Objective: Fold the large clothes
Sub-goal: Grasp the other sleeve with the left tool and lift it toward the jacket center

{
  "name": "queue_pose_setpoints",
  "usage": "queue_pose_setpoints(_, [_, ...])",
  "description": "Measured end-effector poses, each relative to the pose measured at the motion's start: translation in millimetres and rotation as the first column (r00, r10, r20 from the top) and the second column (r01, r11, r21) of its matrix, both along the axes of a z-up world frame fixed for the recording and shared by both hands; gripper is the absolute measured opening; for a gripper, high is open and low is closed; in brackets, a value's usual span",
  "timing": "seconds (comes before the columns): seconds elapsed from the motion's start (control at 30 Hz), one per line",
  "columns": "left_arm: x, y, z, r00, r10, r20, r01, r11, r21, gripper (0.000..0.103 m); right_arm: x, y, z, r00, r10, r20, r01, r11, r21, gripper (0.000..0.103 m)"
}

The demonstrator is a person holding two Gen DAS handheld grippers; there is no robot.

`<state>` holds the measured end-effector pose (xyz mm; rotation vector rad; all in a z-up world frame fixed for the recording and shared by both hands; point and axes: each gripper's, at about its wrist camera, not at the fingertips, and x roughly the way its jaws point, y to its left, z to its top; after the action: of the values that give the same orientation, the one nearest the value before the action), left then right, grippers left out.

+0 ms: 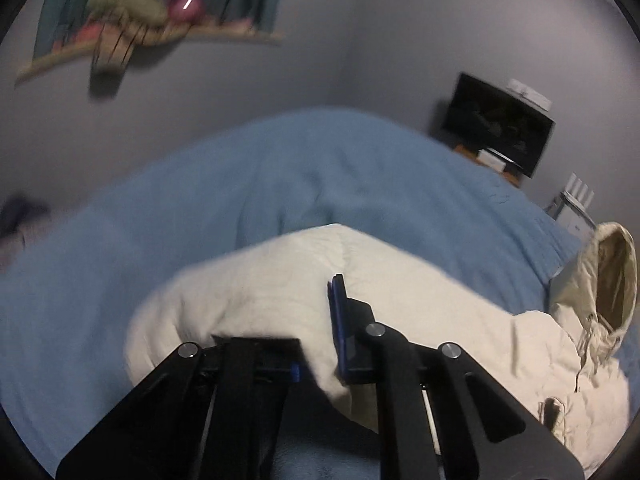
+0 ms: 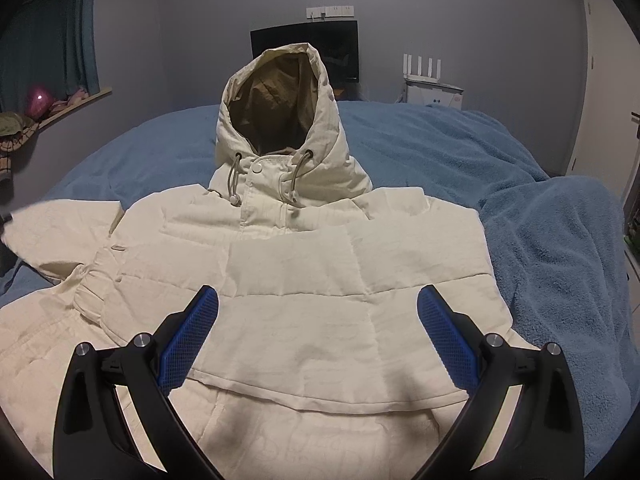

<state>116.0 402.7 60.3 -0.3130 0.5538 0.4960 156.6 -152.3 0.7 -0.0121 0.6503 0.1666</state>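
A cream hooded puffer jacket lies front-up on a blue bed cover, hood upright at the far end, right side folded in. My right gripper is open and empty, hovering over the jacket's lower front. In the left wrist view, my left gripper is shut on the jacket's left sleeve, with cream fabric draped between and over its fingers; the left fingertip is hidden under the fabric. The hood also shows in the left wrist view.
A dark screen and a white router box stand past the bed's far end. A window sill with curtains and a pink balloon is at the left. A bunched blue blanket lies at the right.
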Motion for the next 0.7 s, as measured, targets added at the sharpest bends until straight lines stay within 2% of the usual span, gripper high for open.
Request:
queue_pose_setpoints(0.07, [0.0, -22.1, 24.8, 0.998, -0.053, 0.042, 0.051, 0.998, 0.048, 0.011, -1.8, 0.6, 0.5, 1.0, 0.001, 0.014, -0.001, 1.0, -0.01, 0.096])
queue_pose_setpoints(0.17, [3.2, -55.8, 53.9, 0.986, -0.136, 0.099, 0.129, 0.988, 0.08, 0.01, -3.2, -0.9, -0.2, 1.0, -0.006, 0.026, 0.006, 1.0, -0.023, 0.096])
queue_pose_setpoints(0.33, [1.9, -134.9, 97.9, 0.938, -0.302, 0.17, 0.27, 0.945, 0.186, 0.009, -3.2, -13.3, -2.1, 0.998, -0.05, 0.023, 0.05, 0.999, -0.002, 0.096])
queue_pose_setpoints(0.47, [4.2, -190.8, 112.4, 0.886, -0.425, 0.186, 0.383, 0.896, 0.223, 0.008, -4.5, -21.9, -3.3, 0.996, -0.082, 0.03, 0.082, 0.997, 0.004, 0.096])
queue_pose_setpoints(0.57, [-1.3, -237.9, 115.0, 0.832, -0.524, 0.182, 0.474, 0.842, 0.256, 0.008, -4.6, -28.1, -7.2, 0.994, -0.105, 0.02, 0.105, 0.994, 0.011, 0.096])
queue_pose_setpoints(0.7, [-9.4, -288.9, 104.4, 0.765, -0.628, 0.142, 0.574, 0.765, 0.291, 0.007, -3.1, -34.3, -12.2, 0.992, -0.126, 0.003, 0.126, 0.992, 0.024, 0.096])
